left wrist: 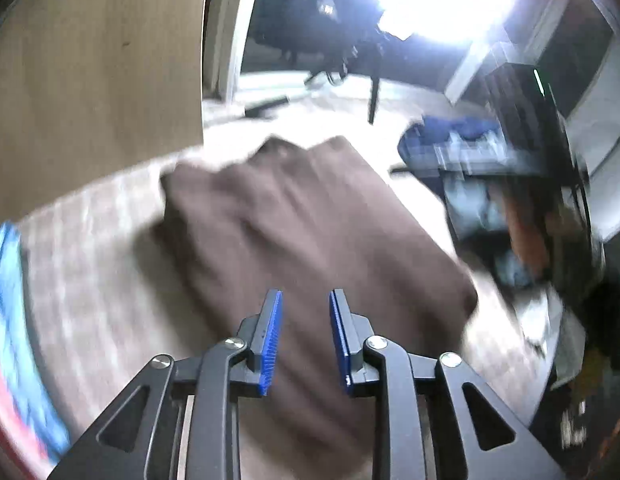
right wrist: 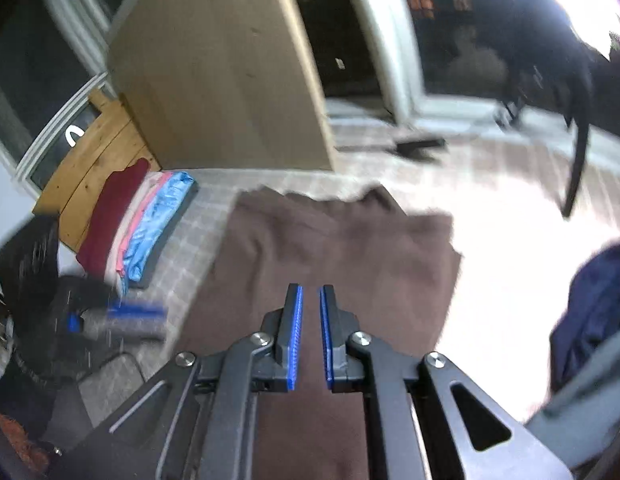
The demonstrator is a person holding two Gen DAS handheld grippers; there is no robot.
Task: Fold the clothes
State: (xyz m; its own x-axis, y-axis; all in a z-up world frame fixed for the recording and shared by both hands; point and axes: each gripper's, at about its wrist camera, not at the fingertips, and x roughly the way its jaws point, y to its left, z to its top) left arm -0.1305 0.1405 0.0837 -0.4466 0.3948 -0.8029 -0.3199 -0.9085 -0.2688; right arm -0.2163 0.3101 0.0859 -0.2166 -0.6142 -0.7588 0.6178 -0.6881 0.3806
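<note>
A brown garment lies folded on the checked surface; it also shows in the right wrist view. My left gripper hovers over its near part, open and empty. My right gripper hangs above the near part of the same garment, its jaws a narrow gap apart with nothing between them. A stack of folded clothes, dark red, pink and light blue, lies to the left of the garment; its edge shows in the left wrist view.
A wooden cabinet stands behind the garment. A basket of unfolded clothes with a blue piece sits to the right. A dark blue garment lies at right. Dark clutter lies at left.
</note>
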